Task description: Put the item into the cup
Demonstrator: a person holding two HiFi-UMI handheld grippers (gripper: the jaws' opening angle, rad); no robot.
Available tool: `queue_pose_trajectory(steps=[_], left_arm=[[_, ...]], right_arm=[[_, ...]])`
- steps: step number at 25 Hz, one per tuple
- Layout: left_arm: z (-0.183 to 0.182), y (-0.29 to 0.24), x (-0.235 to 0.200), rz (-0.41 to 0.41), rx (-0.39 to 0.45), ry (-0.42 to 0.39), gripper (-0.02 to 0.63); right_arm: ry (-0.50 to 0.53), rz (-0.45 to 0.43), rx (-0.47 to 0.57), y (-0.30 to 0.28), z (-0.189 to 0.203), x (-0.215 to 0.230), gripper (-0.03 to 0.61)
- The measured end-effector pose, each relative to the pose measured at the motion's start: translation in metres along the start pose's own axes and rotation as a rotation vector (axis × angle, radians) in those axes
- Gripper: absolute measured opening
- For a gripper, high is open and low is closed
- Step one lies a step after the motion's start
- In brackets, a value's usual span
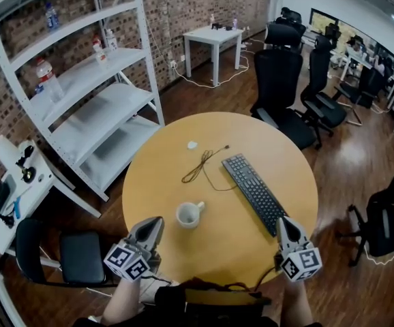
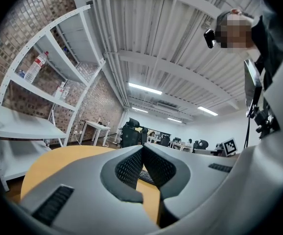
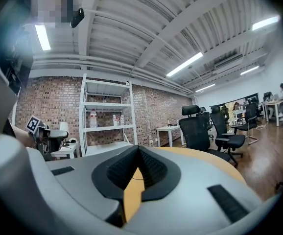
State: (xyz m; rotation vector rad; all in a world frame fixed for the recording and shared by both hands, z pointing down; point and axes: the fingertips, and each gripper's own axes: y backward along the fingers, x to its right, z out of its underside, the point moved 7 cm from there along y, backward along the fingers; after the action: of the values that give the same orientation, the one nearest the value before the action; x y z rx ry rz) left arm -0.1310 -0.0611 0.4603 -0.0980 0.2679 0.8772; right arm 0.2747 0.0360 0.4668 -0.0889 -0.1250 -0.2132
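A white cup with its handle to the right stands upright on the round wooden table, near the front edge. Farther back lie a small white item and a thin black cable. My left gripper hovers at the table's front left edge, just left of the cup; its jaws meet at the tips with nothing between them. Over the front right edge, near the keyboard's end, my right gripper is likewise shut and empty. The cup shows in neither gripper view.
A black keyboard lies diagonally on the table's right half. White shelving with bottles stands at the left, black office chairs behind the table, a black chair at the front left, and a small white table by the brick wall.
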Motion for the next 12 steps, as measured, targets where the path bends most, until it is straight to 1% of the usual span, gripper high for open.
queue_pose_trajectory(steps=[2, 5, 12], left_arm=[[-0.0006, 0.0002, 0.0021, -0.003, -0.01, -0.018, 0.003], [0.0034, -0.0004, 0.0045, 0.011, -0.018, -0.01, 0.003], [0.0036, 0.0004, 0.0036, 0.011, -0.015, -0.017, 0.003]], right_arm=[[-0.006, -0.006, -0.003, -0.0015, 0.0019, 0.0007, 0.009], [0.005, -0.006, -0.008, -0.0028, -0.0008, 0.0021, 0.009], [0.008, -0.012, -0.001, -0.0051, -0.001, 0.0, 0.009]])
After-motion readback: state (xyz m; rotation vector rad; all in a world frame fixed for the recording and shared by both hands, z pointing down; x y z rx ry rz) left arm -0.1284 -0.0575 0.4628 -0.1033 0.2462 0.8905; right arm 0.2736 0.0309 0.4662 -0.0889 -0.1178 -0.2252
